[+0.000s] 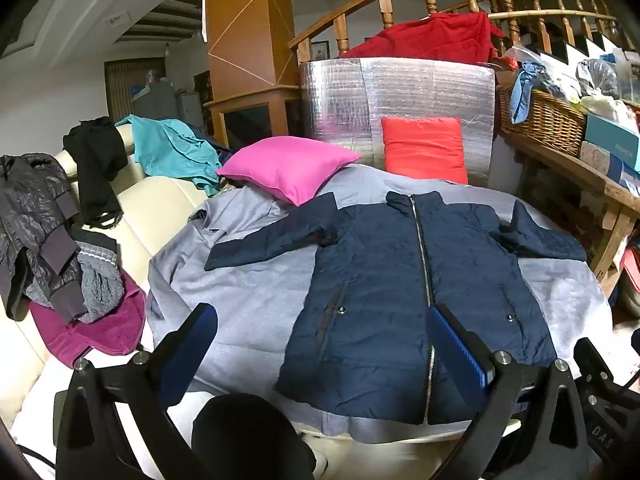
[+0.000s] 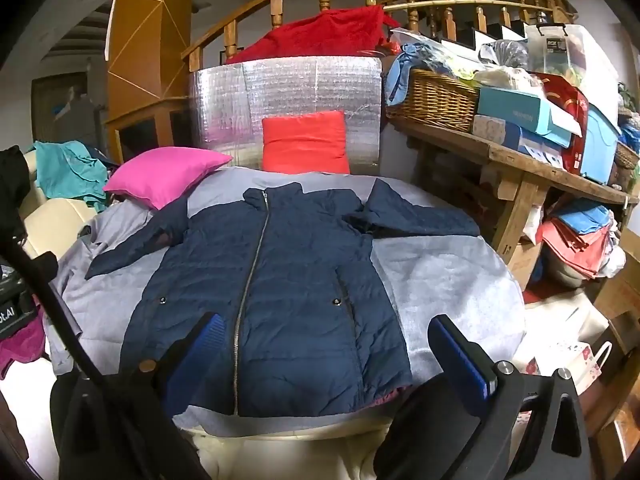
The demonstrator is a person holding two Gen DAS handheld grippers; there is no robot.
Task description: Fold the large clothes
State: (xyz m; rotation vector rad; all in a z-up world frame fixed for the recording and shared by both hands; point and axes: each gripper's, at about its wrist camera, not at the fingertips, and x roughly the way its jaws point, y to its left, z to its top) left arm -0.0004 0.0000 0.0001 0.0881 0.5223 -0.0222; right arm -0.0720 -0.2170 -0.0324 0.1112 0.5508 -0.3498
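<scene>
navy puffer jacket [image 1: 400, 280] flat on grey sheet [image 1: 248, 304], zipped. soft, light, prob slippery; best pinched at sleeve cuffs/hem. left tool [image 1: 324, 344] & right tool [image 2: 332, 352] both wide apart, empty.

Navy jacket [image 1: 384, 280]: quilted cloth, slight sheen, metal zip. Grey sheet [image 1: 248, 292] under it: matt woven cloth. Far: silver foil panel [image 1: 400, 96], shiny, w/ embossed grid. Pink pillow [image 1: 288, 168]: smooth matt fabric. Right: wicker basket [image 2: 436, 98], rough wood table [image 2: 516, 160]. Gripper pads [image 2: 460, 356]: ribbed blue, black matt plastic frames.
</scene>
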